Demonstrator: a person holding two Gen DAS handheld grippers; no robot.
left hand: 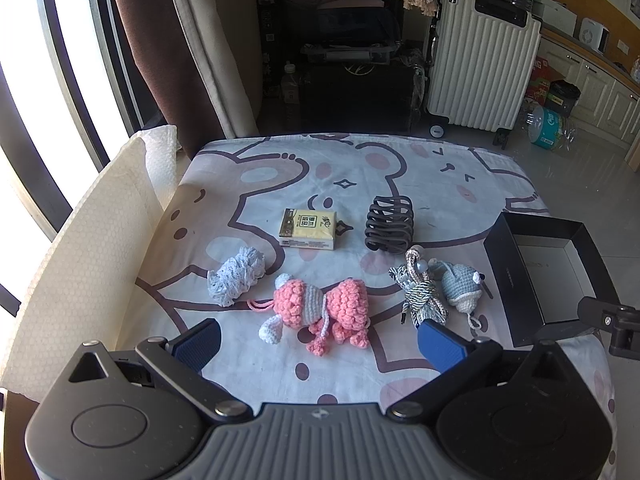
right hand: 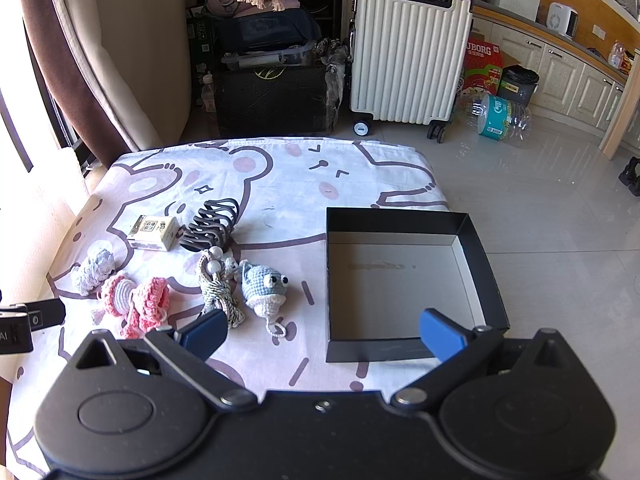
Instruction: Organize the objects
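Currently both tools released, gripping nothing: left tool [left hand: 320, 340] low in frame over the pink crochet toy [left hand: 316, 312], right tool [right hand: 322, 330] low in frame at the black box [right hand: 476, 240] near edge. Box sits right of frame on the surface [right hand: 280, 176]. Tissue pack [left hand: 308, 228], hair claw [left hand: 389, 224], blue crochet fish [right hand: 264, 290], cord bundle [right hand: 220, 292], white yarn ball [left hand: 236, 276] lie mid-frame left of the box.

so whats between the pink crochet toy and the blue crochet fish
A bundle of twisted cord with beads lies between the pink crochet toy and the blue crochet fish, beside the fish; both wrist views show it.
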